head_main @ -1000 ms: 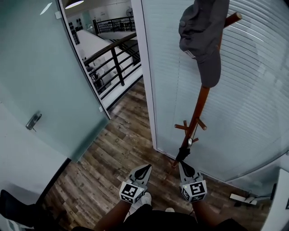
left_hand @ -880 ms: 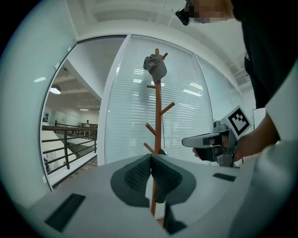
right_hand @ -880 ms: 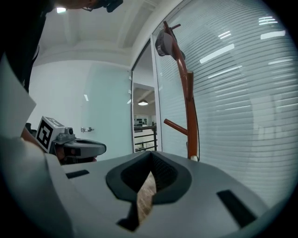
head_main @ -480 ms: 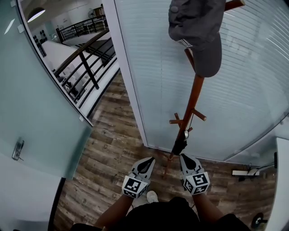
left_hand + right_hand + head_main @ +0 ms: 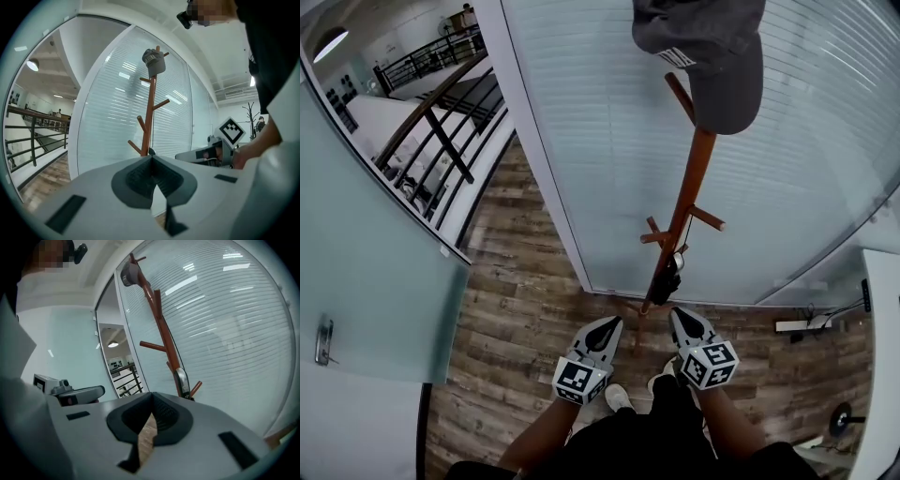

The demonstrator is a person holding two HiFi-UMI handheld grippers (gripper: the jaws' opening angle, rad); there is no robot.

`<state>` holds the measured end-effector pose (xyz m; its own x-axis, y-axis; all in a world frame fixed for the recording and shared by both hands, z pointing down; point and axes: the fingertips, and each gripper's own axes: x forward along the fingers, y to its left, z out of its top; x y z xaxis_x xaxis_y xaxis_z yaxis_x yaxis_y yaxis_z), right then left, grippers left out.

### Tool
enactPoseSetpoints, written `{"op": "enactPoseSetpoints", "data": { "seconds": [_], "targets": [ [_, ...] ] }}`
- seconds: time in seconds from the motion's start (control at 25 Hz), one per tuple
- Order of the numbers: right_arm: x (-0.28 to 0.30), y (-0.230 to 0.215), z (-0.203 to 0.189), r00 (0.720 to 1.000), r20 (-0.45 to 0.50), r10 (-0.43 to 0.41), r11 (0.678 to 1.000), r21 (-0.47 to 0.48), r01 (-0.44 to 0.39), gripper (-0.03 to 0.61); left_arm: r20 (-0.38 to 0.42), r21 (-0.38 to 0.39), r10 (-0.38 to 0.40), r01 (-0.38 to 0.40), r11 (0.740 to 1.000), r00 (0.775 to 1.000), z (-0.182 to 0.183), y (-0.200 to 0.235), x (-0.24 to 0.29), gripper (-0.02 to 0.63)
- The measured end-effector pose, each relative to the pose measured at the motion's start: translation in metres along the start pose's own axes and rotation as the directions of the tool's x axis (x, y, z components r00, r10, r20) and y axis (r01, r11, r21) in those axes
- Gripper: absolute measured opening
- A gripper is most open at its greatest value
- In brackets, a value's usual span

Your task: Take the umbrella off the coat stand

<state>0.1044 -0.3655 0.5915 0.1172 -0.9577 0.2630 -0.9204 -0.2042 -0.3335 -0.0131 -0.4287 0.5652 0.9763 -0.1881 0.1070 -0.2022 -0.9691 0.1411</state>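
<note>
Lowered since before, left gripper [image 5: 607, 326] and right gripper [image 5: 679, 317], both closed and empty, face the black folded umbrella [image 5: 668, 281] hanging on the brown wooden coat stand [image 5: 686, 202].

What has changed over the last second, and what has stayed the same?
The person has moved closer to the coat stand; in the head view the glass door has slid left. Nothing was grasped or released. The left gripper and right gripper stay shut and empty; the umbrella still hangs on the stand, the cap on top.
</note>
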Motion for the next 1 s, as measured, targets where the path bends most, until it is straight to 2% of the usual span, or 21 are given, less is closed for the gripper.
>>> {"op": "enactPoseSetpoints", "data": {
  "seconds": [0.12,0.36,0.56,0.68,0.8,1.0],
  "targets": [
    [0.006,-0.010,-0.010,1.000,-0.015,-0.015,1.000,0.001,0.015,0.006,-0.005,-0.007,-0.002,0.002,1.000,1.000,-0.007,0.001,0.007,0.014],
    [0.016,-0.031,-0.027,0.996,-0.042,-0.073,0.992,-0.101,0.068,0.006,-0.060,-0.031,-0.005,0.003,0.999,0.998,-0.027,0.004,0.015,0.014],
    [0.031,-0.047,-0.053,0.995,-0.089,-0.043,0.996,-0.082,0.036,0.007,-0.091,-0.047,-0.004,0.000,0.999,0.996,-0.046,0.003,0.022,0.014],
    [0.041,-0.061,-0.069,0.992,-0.110,-0.062,0.995,-0.086,0.053,0.009,-0.118,-0.047,0.000,-0.006,0.999,0.993,-0.064,0.005,0.024,0.014],
    [0.050,-0.075,-0.087,0.985,-0.145,-0.098,0.993,-0.079,0.087,0.089,-0.162,-0.047,0.006,-0.014,0.999,0.987,-0.080,0.006,0.024,0.014],
    [0.076,-0.095,-0.103,0.972,-0.175,-0.156,0.984,-0.116,0.137,0.169,-0.193,-0.044,0.006,-0.015,0.999,0.981,-0.090,0.007,0.022,0.014]
  ]
}}
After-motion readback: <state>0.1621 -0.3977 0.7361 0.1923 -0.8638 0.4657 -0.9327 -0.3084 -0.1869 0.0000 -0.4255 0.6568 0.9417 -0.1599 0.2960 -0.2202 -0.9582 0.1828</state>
